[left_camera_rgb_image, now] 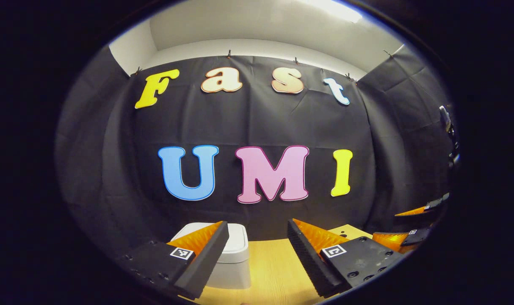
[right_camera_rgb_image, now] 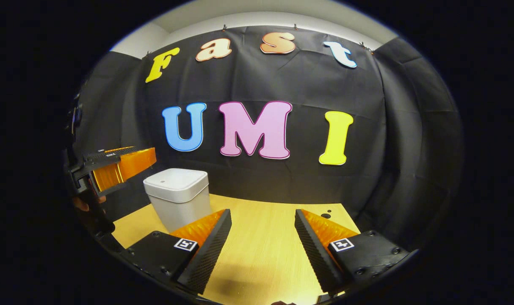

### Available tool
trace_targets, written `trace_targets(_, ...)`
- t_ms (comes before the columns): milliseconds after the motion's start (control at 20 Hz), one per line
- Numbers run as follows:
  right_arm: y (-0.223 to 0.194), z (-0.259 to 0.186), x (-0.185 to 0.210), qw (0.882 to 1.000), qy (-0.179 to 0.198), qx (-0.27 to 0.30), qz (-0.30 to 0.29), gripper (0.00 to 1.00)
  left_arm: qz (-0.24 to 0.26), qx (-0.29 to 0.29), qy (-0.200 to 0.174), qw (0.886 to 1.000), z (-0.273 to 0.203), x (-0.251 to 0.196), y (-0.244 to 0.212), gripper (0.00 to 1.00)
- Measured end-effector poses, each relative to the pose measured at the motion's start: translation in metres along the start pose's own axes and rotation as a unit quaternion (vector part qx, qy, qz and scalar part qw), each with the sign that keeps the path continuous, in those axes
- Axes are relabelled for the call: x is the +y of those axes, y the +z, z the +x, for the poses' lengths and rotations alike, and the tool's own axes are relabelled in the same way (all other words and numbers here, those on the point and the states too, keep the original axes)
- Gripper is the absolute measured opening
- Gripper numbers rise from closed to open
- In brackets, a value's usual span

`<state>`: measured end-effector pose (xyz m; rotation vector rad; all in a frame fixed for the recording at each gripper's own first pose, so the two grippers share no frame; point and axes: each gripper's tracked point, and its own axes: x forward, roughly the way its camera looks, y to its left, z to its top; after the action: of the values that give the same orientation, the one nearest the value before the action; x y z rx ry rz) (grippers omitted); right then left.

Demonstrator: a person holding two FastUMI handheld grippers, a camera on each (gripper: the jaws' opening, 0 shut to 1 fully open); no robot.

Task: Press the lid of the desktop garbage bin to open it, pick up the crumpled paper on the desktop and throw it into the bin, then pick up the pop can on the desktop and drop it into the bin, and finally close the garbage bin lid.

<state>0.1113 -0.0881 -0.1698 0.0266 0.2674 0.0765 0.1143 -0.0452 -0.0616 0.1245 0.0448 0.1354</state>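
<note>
In the left gripper view, the left gripper [left_camera_rgb_image: 257,243] is seen wide open and empty; the garbage bin [left_camera_rgb_image: 236,254] stands just ahead, behind its left finger, lid shut. The lid is best pressed in the middle, from straight above. In the right gripper view, the right gripper [right_camera_rgb_image: 262,235] is also spread and empty; the bin, white with rounded corners, is seen ahead and to its left on the wooden desktop [right_camera_rgb_image: 261,254].

Ahead of my left tongs [left_camera_rgb_image: 257,250] I see a garbage bin [left_camera_rgb_image: 236,258] of smooth, matt plastic with a faint sheen on its lid. Under both pairs of tongs, the counter [right_camera_rgb_image: 265,245] looks like pale wood-grain laminate, smooth. The finger [right_camera_rgb_image: 208,254] faces of my right tongs [right_camera_rgb_image: 261,250] look ribbed and rough.
</note>
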Motion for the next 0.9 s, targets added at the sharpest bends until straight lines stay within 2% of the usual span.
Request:
trace_targets(250,0.025,-0.022,0.006,0.998,-0.007,-0.055,0.016,0.97,-0.022,-0.02,-0.007,1.0,-0.033,-0.012,0.019,0.94)
trace_targets(300,0.029,-0.025,0.011,0.998,-0.007,-0.064,0.018,0.87,-0.02,-0.02,-0.012,1.0,-0.038,-0.012,0.02,0.94)
trace_targets(350,0.032,-0.027,0.015,0.997,-0.008,-0.068,0.018,0.97,-0.02,-0.019,-0.016,0.999,-0.041,-0.01,0.02,0.94)
trace_targets(550,0.032,-0.04,0.031,0.998,-0.016,-0.067,0.008,0.97,-0.023,-0.017,-0.011,1.0,-0.053,0.01,0.011,0.94)
trace_targets(750,0.024,-0.05,0.047,0.998,-0.025,-0.062,0.002,0.97,-0.035,0.014,-0.015,0.999,-0.066,0.024,-0.024,0.94)
trace_targets(900,0.027,-0.061,0.054,0.996,-0.035,-0.077,0.001,0.97,-0.035,0.008,-0.013,0.999,-0.077,0.038,-0.026,0.94)
